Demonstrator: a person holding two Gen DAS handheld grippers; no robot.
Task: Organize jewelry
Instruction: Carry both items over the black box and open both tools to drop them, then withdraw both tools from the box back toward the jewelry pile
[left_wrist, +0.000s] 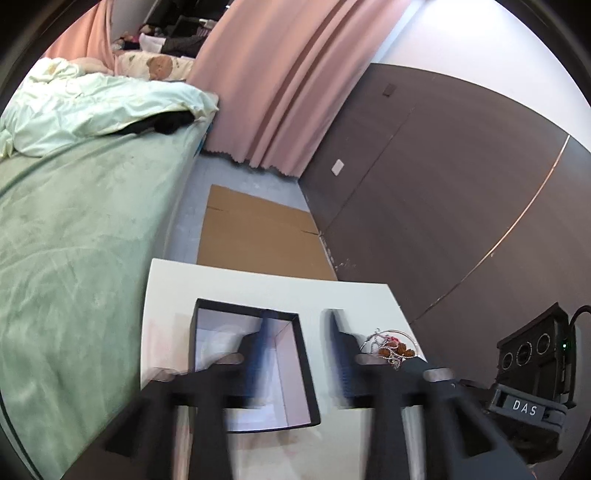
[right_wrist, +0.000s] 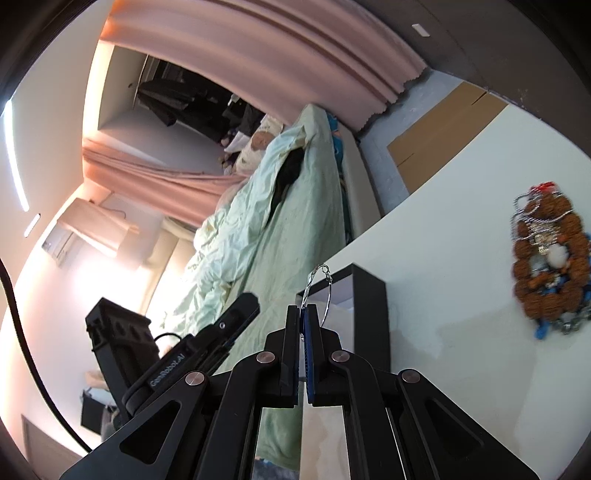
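My right claw (right_wrist: 303, 314) is pressed together on a thin silver bangle (right_wrist: 320, 291), whose wire loop and twisted clasp stick up past the fingertips toward twelve o'clock. It hangs right at the near rim of the black box (right_wrist: 369, 295), so I judge this piece is about to go in but has not been let go yet.

My left claw (left_wrist: 301, 332) is spread, with nothing between its fingers. One finger hangs over the box (left_wrist: 306, 384) and the other over bare white table (left_wrist: 229, 284) just beside it. It is blurred, so I cannot swear how far above the box it rides.

Inside the box I see only a pale lining. The left view shows most of the floor and I make out no jewelry on it, though the finger and the blur hide part of it, so something small may lie there unseen. By my reckoning the sorting has barely begun.

What is left is the pile of jewelry (right_wrist: 546, 254). In the right view it sits on the table at about three o'clock, well apart from the box: a ring of brown beads with silver chain, a white piece, blue bits and a red scrap tangled together. In the left view the same heap (left_wrist: 391, 347) shows at about four o'clock, just past my right-hand finger. All of that has to be picked apart and carried over. The tangled chains look like the fiddly part.
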